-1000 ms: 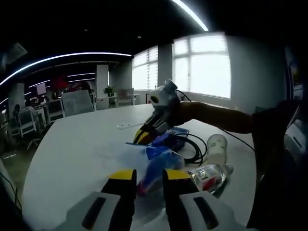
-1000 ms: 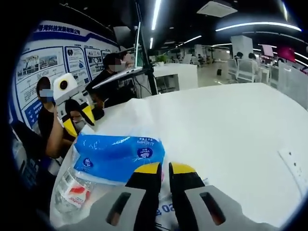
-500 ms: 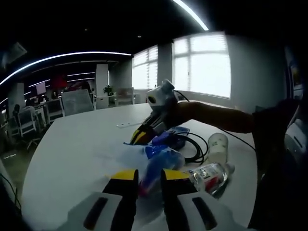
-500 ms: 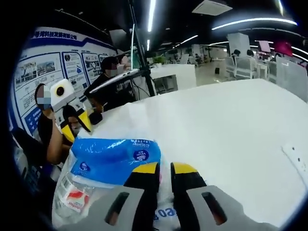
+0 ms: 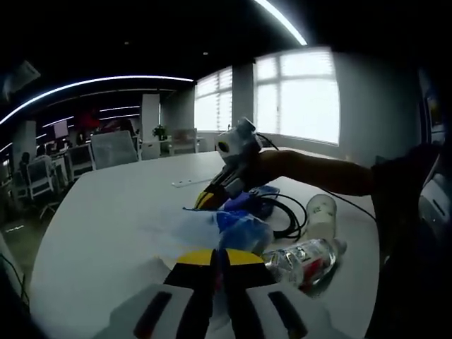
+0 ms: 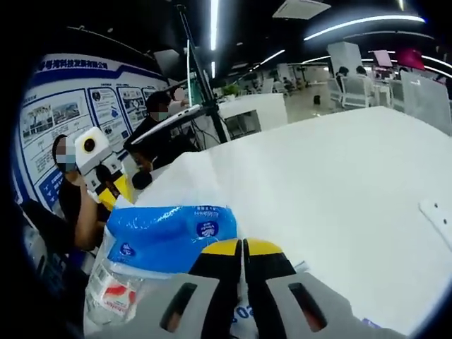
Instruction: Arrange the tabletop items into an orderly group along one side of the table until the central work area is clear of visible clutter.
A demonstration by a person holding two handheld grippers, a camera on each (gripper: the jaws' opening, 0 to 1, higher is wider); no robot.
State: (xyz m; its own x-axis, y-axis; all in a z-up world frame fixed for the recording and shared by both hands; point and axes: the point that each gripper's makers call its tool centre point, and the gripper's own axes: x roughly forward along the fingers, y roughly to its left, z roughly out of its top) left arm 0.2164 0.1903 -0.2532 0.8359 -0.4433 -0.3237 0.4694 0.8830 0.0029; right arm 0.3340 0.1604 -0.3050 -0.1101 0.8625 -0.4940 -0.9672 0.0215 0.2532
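Note:
A blue tissue pack lies on the white table between my two grippers. My left gripper is shut, its yellow tips pinched on the pack's near edge. From the far side my right gripper meets the same pack. In the right gripper view the blue tissue pack sits just beyond my right gripper, whose jaws are pressed together on its wrapper. The left gripper touches the pack's far corner there. A clear water bottle lies beside the pack, also seen as the bottle.
A paper cup and a black cable sit behind the bottle. A white power strip lies farther out, seen as the strip at the right. Seated people are beyond the table edge. Office chairs stand at the far side.
Both grippers have closed: the gaps between the left jaws and between the right jaws are gone. The right gripper's view has shifted slightly toward the pack.

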